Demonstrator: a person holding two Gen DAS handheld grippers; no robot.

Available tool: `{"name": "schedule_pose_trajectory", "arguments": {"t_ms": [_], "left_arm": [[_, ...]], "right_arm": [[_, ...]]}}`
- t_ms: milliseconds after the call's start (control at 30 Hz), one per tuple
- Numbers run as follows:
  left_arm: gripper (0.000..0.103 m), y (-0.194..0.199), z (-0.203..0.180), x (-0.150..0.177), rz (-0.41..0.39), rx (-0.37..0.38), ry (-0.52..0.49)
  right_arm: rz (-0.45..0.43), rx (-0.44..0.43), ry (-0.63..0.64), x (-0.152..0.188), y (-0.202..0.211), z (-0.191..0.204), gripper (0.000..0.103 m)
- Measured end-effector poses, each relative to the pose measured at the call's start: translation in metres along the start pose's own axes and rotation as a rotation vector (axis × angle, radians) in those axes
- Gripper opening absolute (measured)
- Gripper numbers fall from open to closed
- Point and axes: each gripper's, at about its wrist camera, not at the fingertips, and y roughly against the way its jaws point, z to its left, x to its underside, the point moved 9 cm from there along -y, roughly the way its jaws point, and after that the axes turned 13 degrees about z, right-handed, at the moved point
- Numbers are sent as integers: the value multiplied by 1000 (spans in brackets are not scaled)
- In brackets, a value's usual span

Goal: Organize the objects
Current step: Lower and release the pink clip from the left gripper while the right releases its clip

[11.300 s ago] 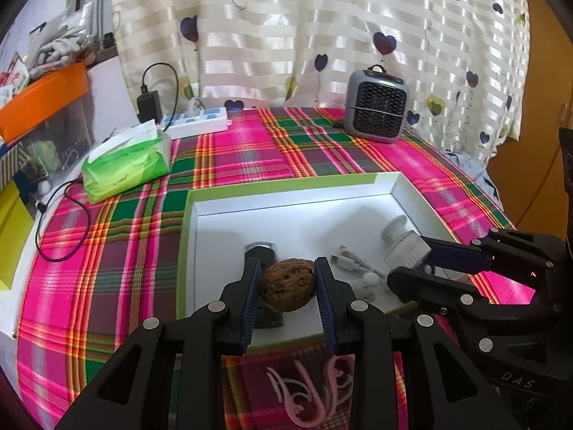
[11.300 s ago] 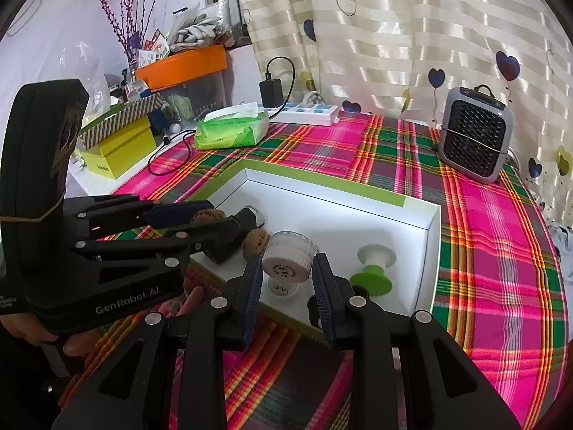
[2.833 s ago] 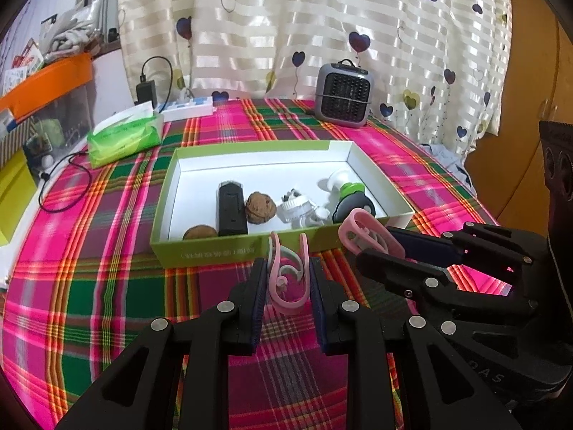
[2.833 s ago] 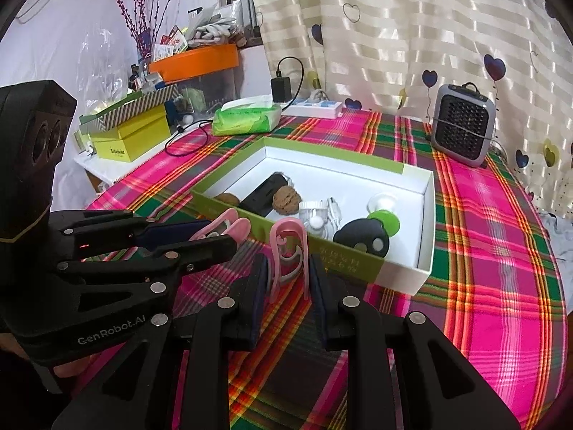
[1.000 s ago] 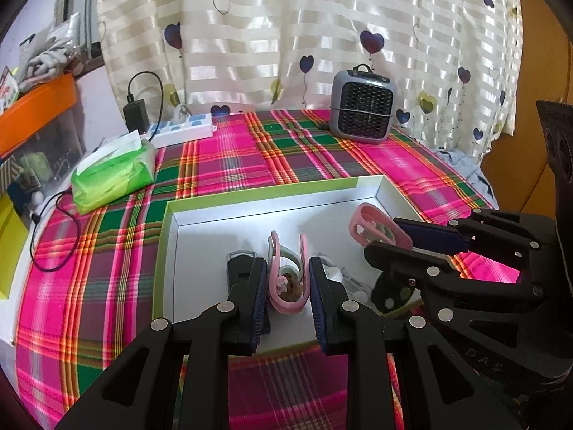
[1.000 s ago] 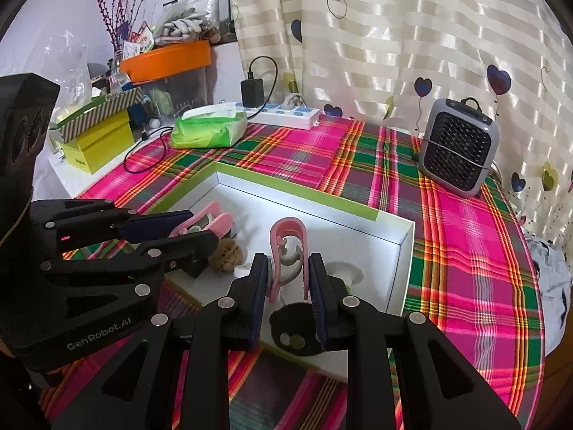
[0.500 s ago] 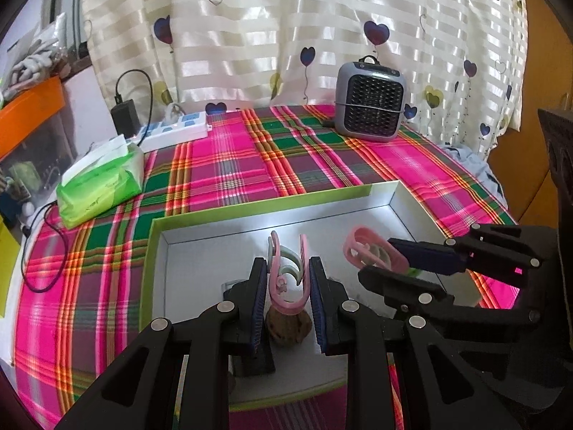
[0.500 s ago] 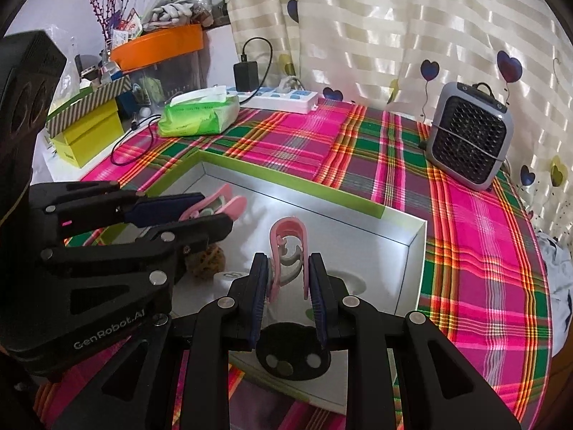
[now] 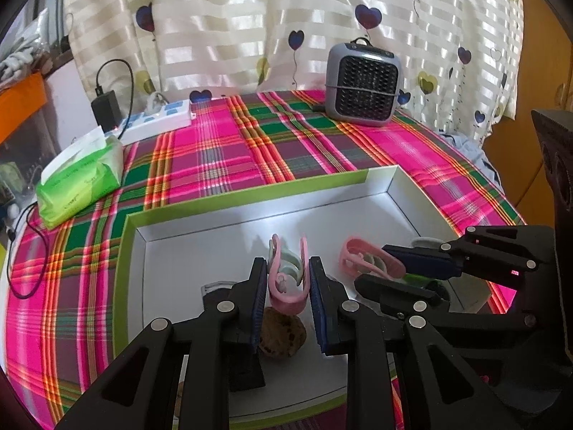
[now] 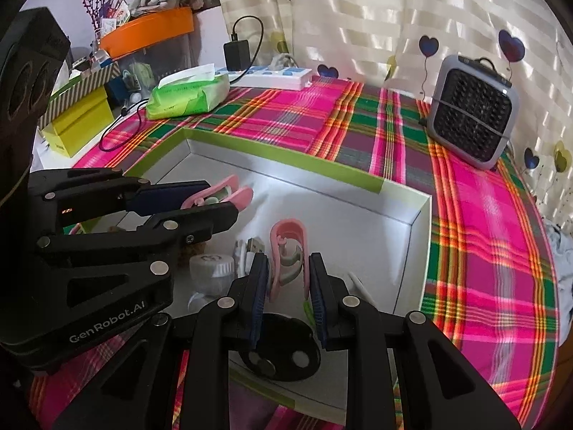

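Desk edge, far left: a green tissue pack (image 9: 80,181) lies on the plaid cloth (image 9: 222,157), with a white power strip (image 9: 157,122) and black charger (image 9: 106,109) behind it.
Box: a shallow green-rimmed box (image 9: 250,190) with a white floor sits on the desk, below both tongs.
Left tongs (image 9: 288,279): partly closed, its blue pads pressing both sides of a pink clip (image 9: 286,297), which stands upright above the box floor.
Under the left tongs: a brown walnut (image 9: 283,337) rests in the box, beside a black rectangular item (image 9: 243,365).
Box middle, right wrist view: a white round container (image 10: 211,267) and a USB plug (image 10: 250,245) lie on the floor.
Right tongs (image 10: 288,279): partly closed on a second pink clip (image 10: 286,236), held loop-forward over the box.
Under the right tongs: a black oval item (image 10: 283,354) lies near the front wall; a white and green piece (image 10: 361,288) is partly hidden just to its right.
Far right: a grey fan heater (image 9: 363,84) stands at the desk's back edge before the heart curtain (image 9: 250,25).
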Motion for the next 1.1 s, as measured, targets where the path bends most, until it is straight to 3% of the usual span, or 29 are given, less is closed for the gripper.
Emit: {"name": "schedule_pose_trajectory", "arguments": {"t_ms": [433, 1100], "left_arm": [[21, -8, -7, 5, 27, 29, -20], [21, 13, -10, 9, -31, 14, -16]], "right_arm": [[-76, -2, -23, -1, 14, -5, 26], [-141, 14, -59, 3, 29, -9, 26]]}}
